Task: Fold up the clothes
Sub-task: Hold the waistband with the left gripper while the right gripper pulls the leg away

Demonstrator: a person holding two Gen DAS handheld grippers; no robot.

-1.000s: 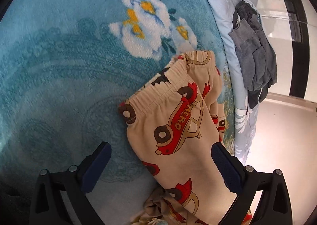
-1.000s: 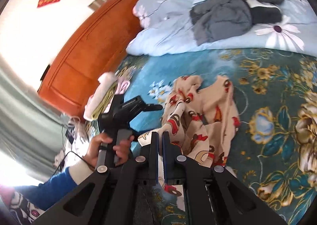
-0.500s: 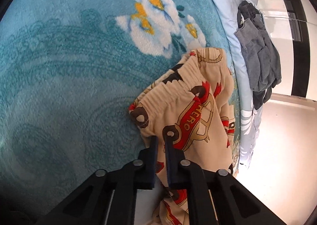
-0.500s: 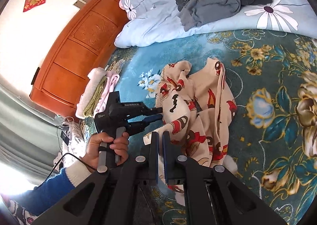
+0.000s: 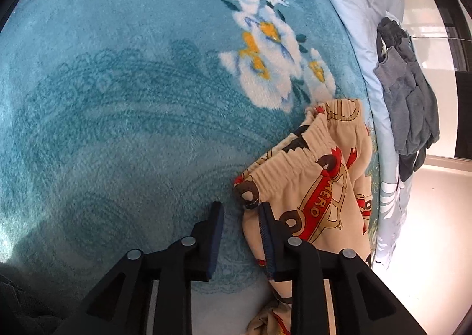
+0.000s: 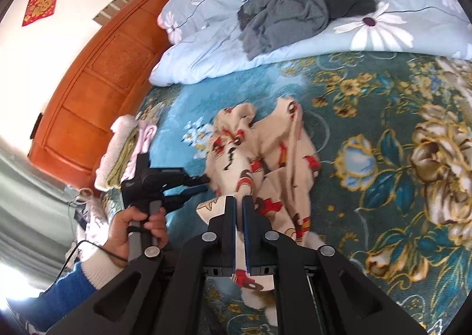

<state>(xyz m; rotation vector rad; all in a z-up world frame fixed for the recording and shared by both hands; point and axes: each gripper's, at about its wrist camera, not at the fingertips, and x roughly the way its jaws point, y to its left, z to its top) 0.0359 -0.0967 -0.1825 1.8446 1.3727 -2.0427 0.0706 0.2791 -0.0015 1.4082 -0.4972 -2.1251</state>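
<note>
Beige child's pants (image 5: 318,187) printed with red cars lie crumpled on the teal flowered blanket (image 5: 118,128). My left gripper (image 5: 240,208) hangs at the elastic waistband corner. Its jaws are opening, and the cloth's edge lies between them against the right finger (image 5: 267,231), not pinched. In the right wrist view the pants (image 6: 271,152) spread out ahead, and my right gripper (image 6: 239,199) is shut on a fold of their near end. A hand (image 6: 132,231) holds the left gripper (image 6: 203,184) at the pants' left side.
A pile of grey clothes (image 6: 289,10) lies on a pale blue duvet (image 6: 206,48) at the back. A folded stack of soft items (image 6: 118,155) sits by the orange wooden headboard (image 6: 97,93). The bed's edge and pale floor (image 5: 427,231) are at the right.
The left jaws went from wide apart to shut at the waistband, and now stand partly apart again. The right gripper stayed shut on the pants and sank a little.
</note>
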